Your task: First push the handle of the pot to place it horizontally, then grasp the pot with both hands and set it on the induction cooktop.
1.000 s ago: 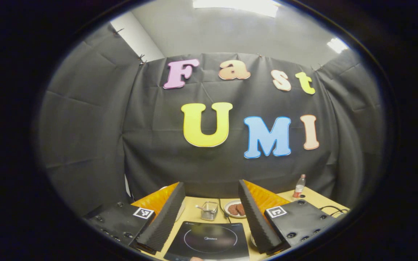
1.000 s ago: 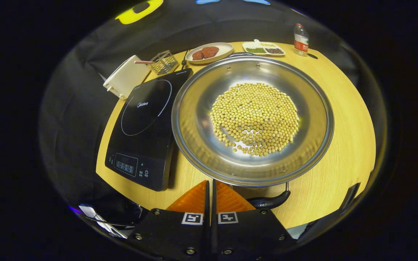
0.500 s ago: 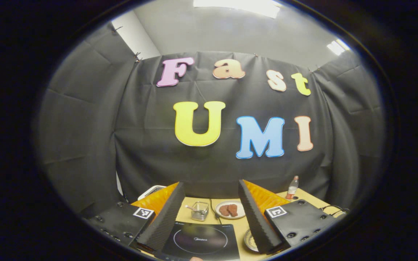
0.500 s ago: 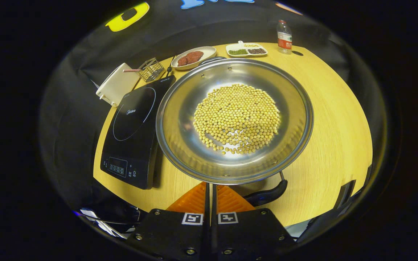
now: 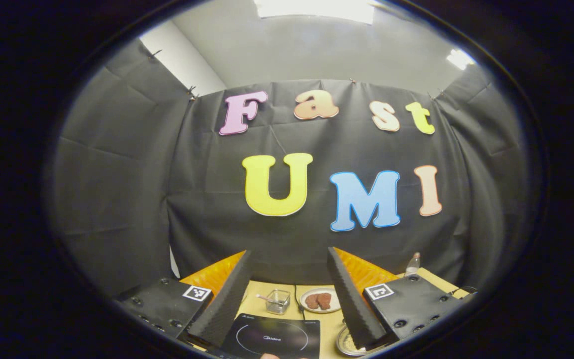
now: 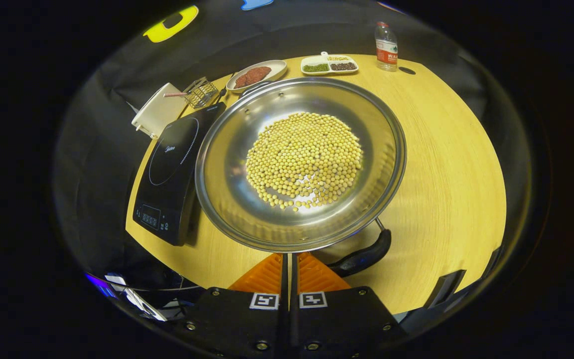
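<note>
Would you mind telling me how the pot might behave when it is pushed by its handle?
The pot is shiny metal on smooth wood, so it probably pivots and slides easily. The loose beans likely shift and add weight. The handle looks rigid.

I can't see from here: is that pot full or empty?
Partly full. The pot holds a layer of yellow beans over its bottom, with bare metal showing around them.

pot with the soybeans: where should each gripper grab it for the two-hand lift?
Likely the two loop handles. The pot is wide, shallow and smooth-rimmed; the near handle sticks out below the rim by the right gripper, so take it from the near side. The far handle faces the induction cooktop, so bring the left gripper there.
</note>
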The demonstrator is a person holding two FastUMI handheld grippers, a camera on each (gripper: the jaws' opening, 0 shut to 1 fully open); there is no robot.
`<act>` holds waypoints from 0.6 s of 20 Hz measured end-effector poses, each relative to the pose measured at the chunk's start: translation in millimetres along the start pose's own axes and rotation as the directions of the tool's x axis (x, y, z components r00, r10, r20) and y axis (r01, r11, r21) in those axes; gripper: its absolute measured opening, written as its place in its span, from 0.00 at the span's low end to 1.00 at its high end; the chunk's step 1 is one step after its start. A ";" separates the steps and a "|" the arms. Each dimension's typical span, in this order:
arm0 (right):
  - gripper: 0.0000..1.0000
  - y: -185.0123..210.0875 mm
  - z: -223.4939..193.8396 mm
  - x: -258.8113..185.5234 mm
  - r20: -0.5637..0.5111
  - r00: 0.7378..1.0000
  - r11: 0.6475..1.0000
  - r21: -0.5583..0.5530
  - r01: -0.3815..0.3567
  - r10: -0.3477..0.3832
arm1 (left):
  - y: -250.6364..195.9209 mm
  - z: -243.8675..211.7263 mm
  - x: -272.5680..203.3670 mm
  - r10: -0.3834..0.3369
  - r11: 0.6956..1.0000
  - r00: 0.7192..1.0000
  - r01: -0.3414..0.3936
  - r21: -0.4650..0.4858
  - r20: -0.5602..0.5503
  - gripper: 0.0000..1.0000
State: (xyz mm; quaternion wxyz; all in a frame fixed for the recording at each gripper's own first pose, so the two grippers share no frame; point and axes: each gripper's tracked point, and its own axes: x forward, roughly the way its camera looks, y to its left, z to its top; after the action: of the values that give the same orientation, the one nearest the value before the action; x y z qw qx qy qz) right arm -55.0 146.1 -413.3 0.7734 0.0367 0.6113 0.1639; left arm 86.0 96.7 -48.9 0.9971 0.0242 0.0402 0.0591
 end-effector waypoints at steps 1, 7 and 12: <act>0.01 -5.0 1.4 -0.7 -0.003 1.000 1.000 -0.004 0.003 -0.003 | -6.5 -2.8 1.7 -0.002 1.000 1.000 0.002 0.003 -0.003 0.96; 0.01 -35.9 10.7 -3.5 -0.007 0.999 0.999 -0.021 0.034 -0.034 | -38.2 -9.0 2.6 -0.031 0.999 0.999 0.031 0.030 -0.017 0.98; 0.01 -60.8 19.4 -5.2 0.005 0.998 0.998 0.001 0.060 -0.060 | -58.7 -10.9 5.8 -0.061 0.997 0.998 0.062 0.044 -0.021 0.96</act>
State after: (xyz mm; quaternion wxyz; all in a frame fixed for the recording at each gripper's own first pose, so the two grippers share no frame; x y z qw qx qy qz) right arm -24.7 90.0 -419.2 0.7795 0.0192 0.6103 0.1401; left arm 97.7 39.6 -63.3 0.9973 0.0445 0.0520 0.0276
